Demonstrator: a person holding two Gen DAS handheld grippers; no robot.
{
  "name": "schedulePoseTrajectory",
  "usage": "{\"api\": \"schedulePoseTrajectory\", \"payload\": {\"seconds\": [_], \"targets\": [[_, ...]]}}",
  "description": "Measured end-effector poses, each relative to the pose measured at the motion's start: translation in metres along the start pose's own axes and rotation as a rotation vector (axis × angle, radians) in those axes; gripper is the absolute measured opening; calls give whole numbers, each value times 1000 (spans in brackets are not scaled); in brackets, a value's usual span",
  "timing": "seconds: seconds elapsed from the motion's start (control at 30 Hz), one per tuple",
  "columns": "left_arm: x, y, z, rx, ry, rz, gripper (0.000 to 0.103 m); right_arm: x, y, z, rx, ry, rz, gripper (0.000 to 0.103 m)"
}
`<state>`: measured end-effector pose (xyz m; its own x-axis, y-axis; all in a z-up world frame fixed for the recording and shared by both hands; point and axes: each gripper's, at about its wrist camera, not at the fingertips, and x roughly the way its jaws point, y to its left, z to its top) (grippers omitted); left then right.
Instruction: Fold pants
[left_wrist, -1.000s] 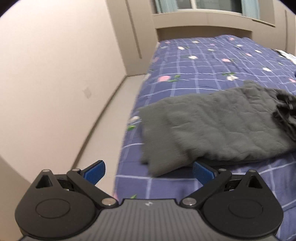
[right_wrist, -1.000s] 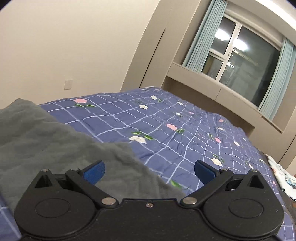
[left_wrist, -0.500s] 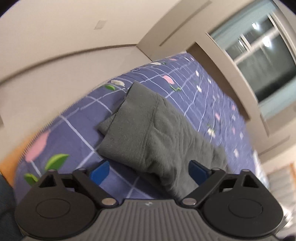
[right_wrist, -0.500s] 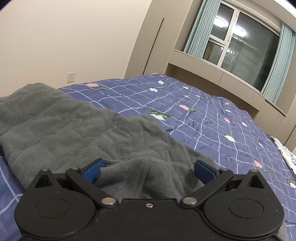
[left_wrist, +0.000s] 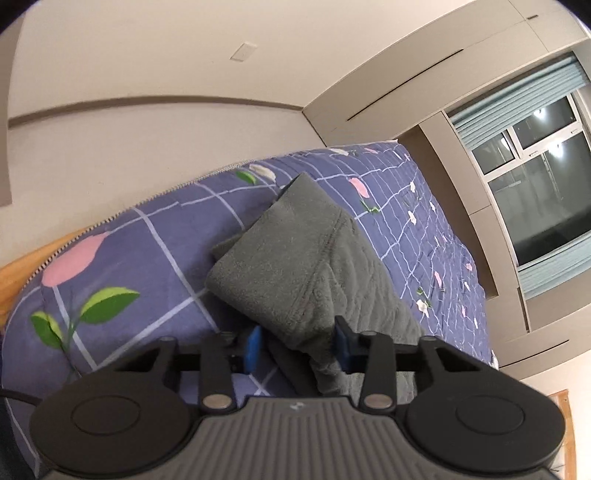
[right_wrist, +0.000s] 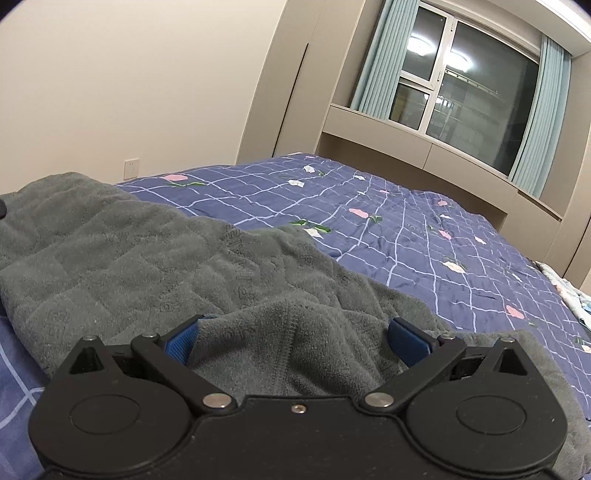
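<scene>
Lying on the blue checked bed cover with pink flowers and green leaves (left_wrist: 155, 254), the grey fleece pants (left_wrist: 295, 266) stretch along the side of the bed that is near the beige wall (left_wrist: 110, 62). Your left gripper (left_wrist: 298, 345) is closing now: its two blue pads (left_wrist: 254, 349) stand on both sides of a raised fold at the near end of the pants. The right pad seems to touch the cloth, but the left one is still a little apart from it, so the fold is between the jaws and not yet pressed. This view is strongly tilted, with the window with light blue curtains (left_wrist: 535, 177) at the right side. Your right gripper (right_wrist: 293, 338) is wide open, and a hump of the same grey fleece (right_wrist: 184, 254) lies between its blue pads (right_wrist: 181, 343); the cloth reaches close to both pads, but they do not squeeze it. Behind the pants, in the right wrist view, the bed cover (right_wrist: 388, 221) runs toward the window (right_wrist: 461, 96) and the low beige ledge under it (right_wrist: 424, 155).
</scene>
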<state>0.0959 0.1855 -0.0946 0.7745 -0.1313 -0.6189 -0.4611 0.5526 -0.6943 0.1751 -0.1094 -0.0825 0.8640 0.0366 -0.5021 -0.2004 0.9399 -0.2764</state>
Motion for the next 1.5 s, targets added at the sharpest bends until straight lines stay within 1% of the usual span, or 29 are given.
{"api": "schedulePoseTrajectory", "payload": {"seconds": [0.1,0.27,0.33,0.4,0.47,0.7,0.87,0.97,1.03,1.07,1.1,1.13,1.17,1.2,1.23,1.3,1.37,1.4,1.5], "targets": [[-3,-9,-1,63,-19,13,32,0,-1,1,-1,-1,-1,103],[-15,-31,0,206,-93,43,27,1,-1,0,-1,-1,-1,103],[-16,-39,0,278,-101,77,24,1,-1,0,0,0,-1,103],[-7,-43,-1,334,-81,130,23,1,-1,0,2,-1,0,103],[2,-40,-3,347,-64,168,22,1,-1,0,2,-1,0,103],[3,-41,-5,359,-53,179,23,2,0,0,7,0,3,103],[1,-40,-1,350,-47,166,30,3,0,0,9,4,6,103],[-2,-38,4,365,-34,167,37,4,-2,2,15,13,14,103],[-5,-41,5,400,-42,193,55,6,-4,3,22,21,20,103],[-7,-42,5,420,-57,214,58,7,-4,4,25,24,24,103],[-11,-44,5,442,-73,230,64,7,-5,4,29,28,28,103],[-15,-45,4,467,-87,239,71,8,-5,4,31,29,31,103],[-18,-46,4,487,-97,243,76,9,-6,4,35,31,34,103],[-20,-47,3,502,-102,251,85,9,-6,4,39,32,37,103],[-20,-46,2,509,-100,264,91,9,-6,4,42,33,41,103],[-16,-43,1,489,-72,283,92,10,-8,4,51,34,48,103],[-7,-40,2,434,-28,291,95,10,-10,3,58,35,55,103],[-2,-37,3,403,-11,285,98,11,-11,3,62,35,58,103],[10,-29,3,316,-1,271,102,11,-12,3,66,34,62,103]]}}
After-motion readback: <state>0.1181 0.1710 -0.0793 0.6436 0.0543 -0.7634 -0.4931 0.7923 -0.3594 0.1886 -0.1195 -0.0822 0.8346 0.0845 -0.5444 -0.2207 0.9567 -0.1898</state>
